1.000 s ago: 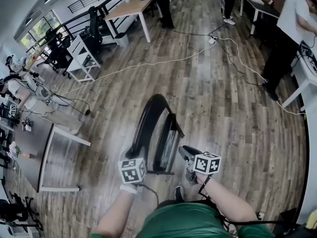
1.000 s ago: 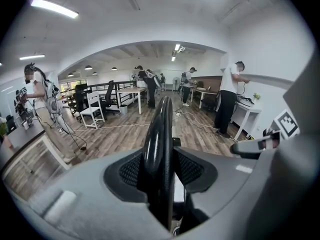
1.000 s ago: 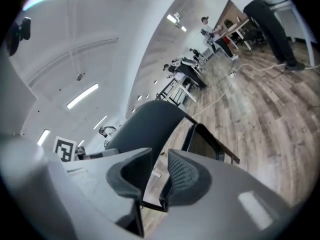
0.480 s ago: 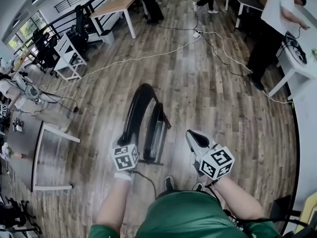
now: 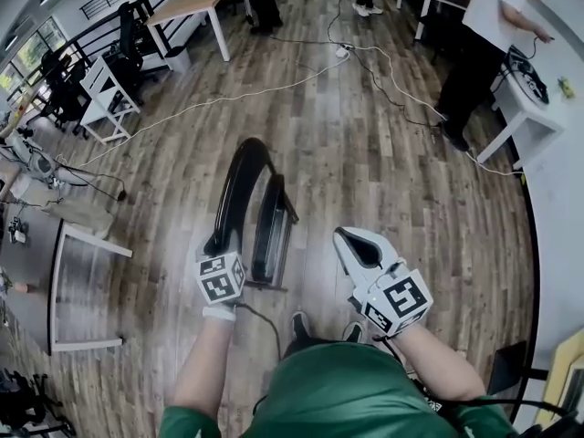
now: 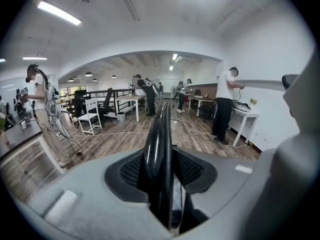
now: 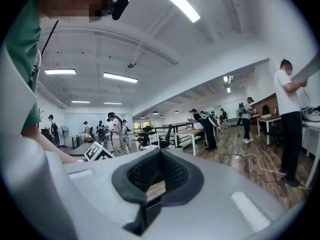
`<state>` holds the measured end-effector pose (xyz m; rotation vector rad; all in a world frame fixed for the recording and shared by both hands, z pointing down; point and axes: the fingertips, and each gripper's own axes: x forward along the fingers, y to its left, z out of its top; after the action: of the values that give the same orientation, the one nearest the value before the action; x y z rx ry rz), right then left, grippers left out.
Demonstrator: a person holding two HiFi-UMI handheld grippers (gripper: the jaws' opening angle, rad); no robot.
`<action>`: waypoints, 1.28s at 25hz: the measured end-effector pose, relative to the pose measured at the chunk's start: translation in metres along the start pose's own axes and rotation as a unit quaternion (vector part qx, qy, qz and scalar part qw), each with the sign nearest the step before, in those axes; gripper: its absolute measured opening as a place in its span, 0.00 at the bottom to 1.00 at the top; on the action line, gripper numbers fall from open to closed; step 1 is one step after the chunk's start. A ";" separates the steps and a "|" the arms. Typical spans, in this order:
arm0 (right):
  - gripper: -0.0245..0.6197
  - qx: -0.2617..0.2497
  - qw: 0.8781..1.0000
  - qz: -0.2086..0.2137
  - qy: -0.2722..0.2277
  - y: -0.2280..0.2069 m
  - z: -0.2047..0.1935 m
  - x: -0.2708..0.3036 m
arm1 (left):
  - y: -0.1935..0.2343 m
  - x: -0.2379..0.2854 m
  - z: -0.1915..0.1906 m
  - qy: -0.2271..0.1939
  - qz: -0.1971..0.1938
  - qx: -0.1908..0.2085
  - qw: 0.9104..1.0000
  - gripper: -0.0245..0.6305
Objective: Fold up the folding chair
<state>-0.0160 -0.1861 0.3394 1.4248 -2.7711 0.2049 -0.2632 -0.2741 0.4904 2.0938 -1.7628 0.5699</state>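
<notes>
Head view: the folding chair [image 5: 271, 231] stands folded flat on the floor [image 5: 392, 181]; left gripper [image 5: 219, 249] jaws pinch its frame, evidently steadying it (right gripper [image 5: 358, 249] jaws pressed together, empty, held clear).

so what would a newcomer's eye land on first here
First comes the black curved-frame folding chair, folded nearly flat and standing upright on the wood plank floor at the middle of the head view. The left gripper is clamped on its frame. The right gripper hangs shut and empty to the chair's right.
</notes>
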 end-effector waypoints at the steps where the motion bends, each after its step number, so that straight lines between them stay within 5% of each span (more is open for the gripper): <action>1: 0.04 -0.005 1.000 -0.001 -0.001 0.001 0.001 -0.001 | 0.000 0.000 0.000 -0.002 0.001 -0.001 1.000 0.27; 32: 0.04 -0.071 0.997 -0.032 -0.004 0.012 0.005 0.003 | 0.004 0.000 0.000 -0.014 -0.006 -0.007 1.000 0.27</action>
<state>-0.0276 -0.1826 0.3335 1.4799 -2.6804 0.0013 -0.2676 -0.2749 0.4902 2.1112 -1.7626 0.5266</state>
